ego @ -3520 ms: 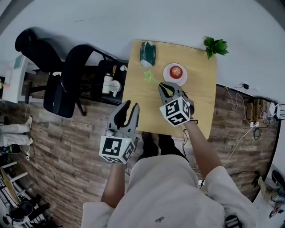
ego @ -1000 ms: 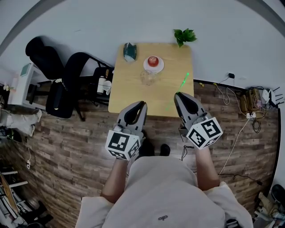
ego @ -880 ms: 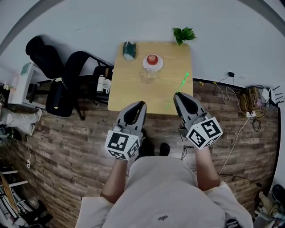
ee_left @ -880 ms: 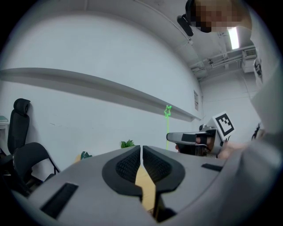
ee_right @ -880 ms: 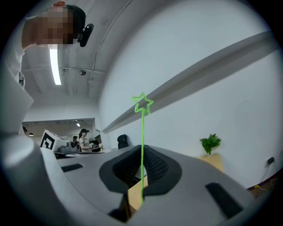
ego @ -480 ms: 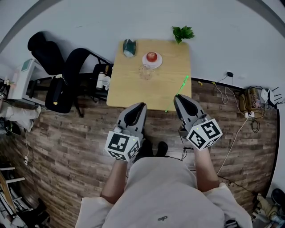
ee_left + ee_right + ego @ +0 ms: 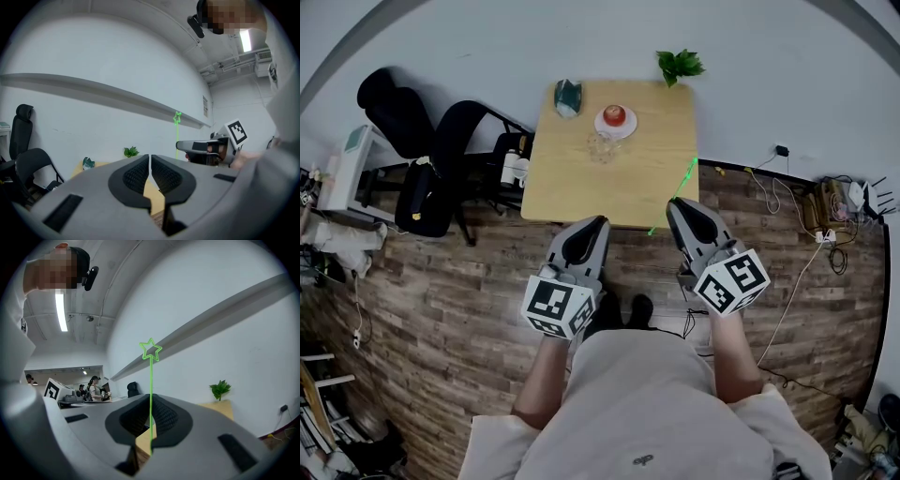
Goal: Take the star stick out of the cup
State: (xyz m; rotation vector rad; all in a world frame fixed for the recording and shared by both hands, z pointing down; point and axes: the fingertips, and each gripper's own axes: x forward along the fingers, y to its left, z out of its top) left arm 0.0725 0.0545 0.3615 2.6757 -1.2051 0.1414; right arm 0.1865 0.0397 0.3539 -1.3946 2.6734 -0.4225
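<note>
My right gripper [image 7: 677, 203] is shut on the green star stick [image 7: 681, 184], held in the air off the table's near right corner. In the right gripper view the stick [image 7: 150, 380] rises straight out of the shut jaws of my right gripper [image 7: 150, 401], its star outline against the white wall. The clear cup [image 7: 602, 147] stands on the wooden table [image 7: 656, 178], far ahead of both grippers. My left gripper [image 7: 598, 223] hovers over the floor just short of the table, shut with nothing in it; its jaws [image 7: 150, 159] meet.
On the table stand a plate with a red apple [image 7: 615, 116], a green packet [image 7: 568, 97] and a small plant [image 7: 679, 64] at the far corner. Black chairs [image 7: 441, 159] and a side stand with bottles are left of the table. Cables lie at the right.
The table has drifted farther away and up in the head view as the person backs off. Both grippers keep their pose, the right still holding the star stick.
</note>
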